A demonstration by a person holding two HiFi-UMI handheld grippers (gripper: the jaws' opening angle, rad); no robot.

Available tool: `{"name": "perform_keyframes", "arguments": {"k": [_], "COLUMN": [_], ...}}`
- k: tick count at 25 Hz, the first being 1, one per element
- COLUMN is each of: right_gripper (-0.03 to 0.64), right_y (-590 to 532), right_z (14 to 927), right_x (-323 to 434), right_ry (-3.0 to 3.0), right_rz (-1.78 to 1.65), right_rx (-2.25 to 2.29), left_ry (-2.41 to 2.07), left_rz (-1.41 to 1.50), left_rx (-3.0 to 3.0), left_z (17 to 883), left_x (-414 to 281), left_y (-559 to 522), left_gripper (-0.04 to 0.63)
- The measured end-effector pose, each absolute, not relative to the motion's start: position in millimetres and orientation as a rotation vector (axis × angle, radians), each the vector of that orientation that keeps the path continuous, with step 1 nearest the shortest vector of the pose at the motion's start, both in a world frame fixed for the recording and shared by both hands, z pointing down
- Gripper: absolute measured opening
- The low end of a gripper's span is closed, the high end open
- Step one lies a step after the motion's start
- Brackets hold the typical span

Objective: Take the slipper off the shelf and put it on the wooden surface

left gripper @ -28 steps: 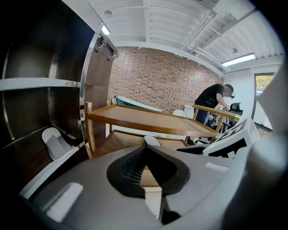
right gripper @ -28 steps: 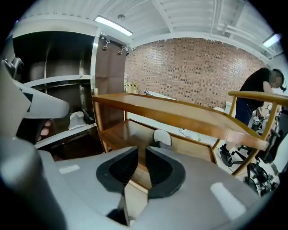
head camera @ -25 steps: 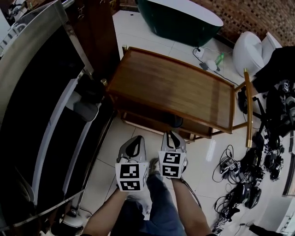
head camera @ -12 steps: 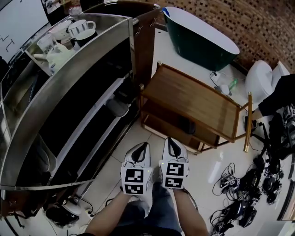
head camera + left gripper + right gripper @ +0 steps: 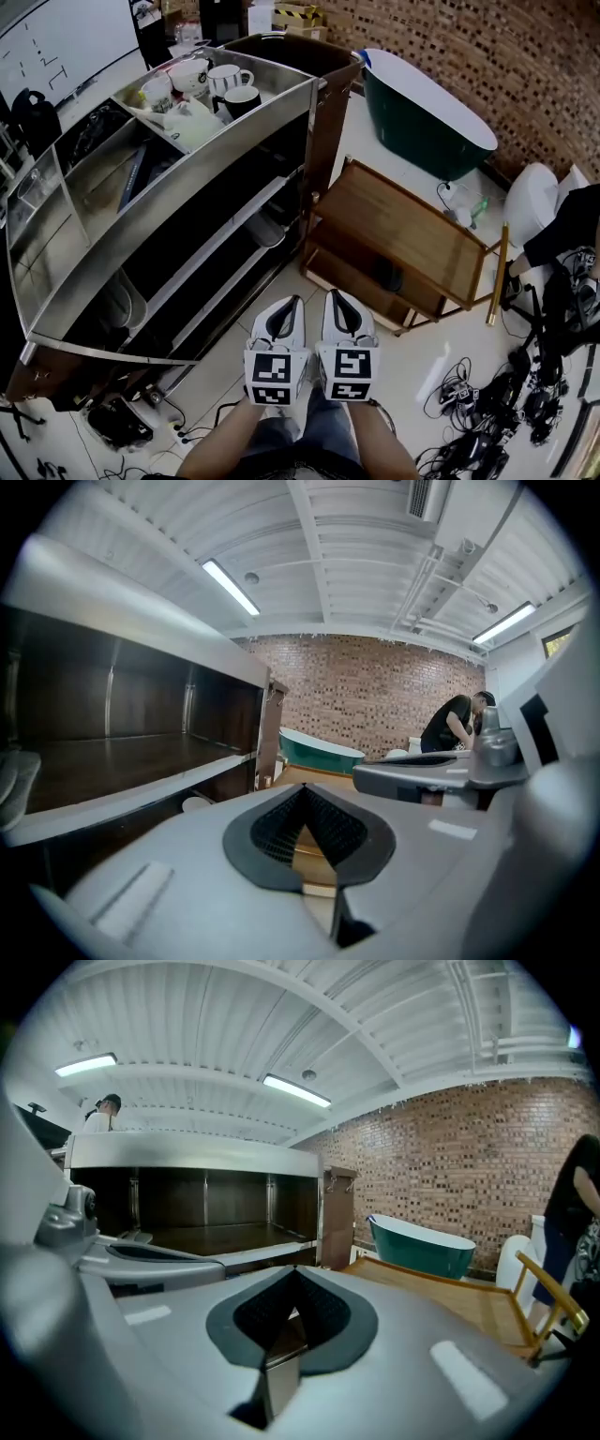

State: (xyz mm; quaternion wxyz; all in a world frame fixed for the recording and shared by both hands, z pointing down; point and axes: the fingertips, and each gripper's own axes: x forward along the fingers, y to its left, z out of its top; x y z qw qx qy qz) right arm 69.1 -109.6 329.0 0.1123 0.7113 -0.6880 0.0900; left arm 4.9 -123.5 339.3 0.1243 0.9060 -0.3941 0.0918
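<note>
A pale grey slipper (image 5: pixel 265 230) lies on the middle shelf of the metal shelf unit (image 5: pixel 216 173), near its right end. In the left gripper view it shows as a pale shape (image 5: pixel 197 803) under the shelf edge. The wooden trolley top (image 5: pixel 405 234) stands right of the unit and is bare; it also shows in the right gripper view (image 5: pixel 455 1302). My left gripper (image 5: pixel 284 317) and right gripper (image 5: pixel 343 311) hover side by side over the floor, short of both. Each is shut with nothing in it (image 5: pixel 302 791) (image 5: pixel 292 1277).
Cups and crockery (image 5: pixel 208 82) crowd the unit's top. A dark green bathtub (image 5: pixel 427 117) stands behind the trolley, a white toilet (image 5: pixel 532 202) to its right. Cables and gear (image 5: pixel 511 403) litter the floor at right. A person (image 5: pixel 459 726) bends over in the background.
The head view has lifted and pulled back, so the shelf unit's top with its cups is now in sight. Both grippers remain side by side, low in the middle.
</note>
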Motion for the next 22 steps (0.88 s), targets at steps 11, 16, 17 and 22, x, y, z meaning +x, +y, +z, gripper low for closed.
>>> {"name": "perform_keyframes", "arguments": {"k": [11, 16, 17, 22], "right_gripper": [0.0, 0.0, 0.0, 0.0], "right_y": [-82.5, -67.8, -64.8, -54.3], "right_z": [269.7, 259.4, 257.9, 248.9], "right_x": [16.7, 4.0, 2.6, -5.2], "right_ry": [-2.134, -2.146, -2.146, -2.162], "right_rz": [0.128, 0.098, 0.093, 0.066], "right_rx": [2.025, 2.019, 2.023, 2.033], "left_ry": [-1.245, -1.239, -1.237, -1.259], "left_rz": [0.157, 0.149, 0.149, 0.128], "left_rx": [2.651, 2.67, 2.674, 2.697], "left_z": [282.4, 276.3, 275.0, 262.1], "left_x": [-42.3, -56.6, -58.4, -67.0], "left_y": [-96.9, -78.0, -75.2, -70.2], "left_gripper": [0.005, 0.005, 0.005, 0.005]}}
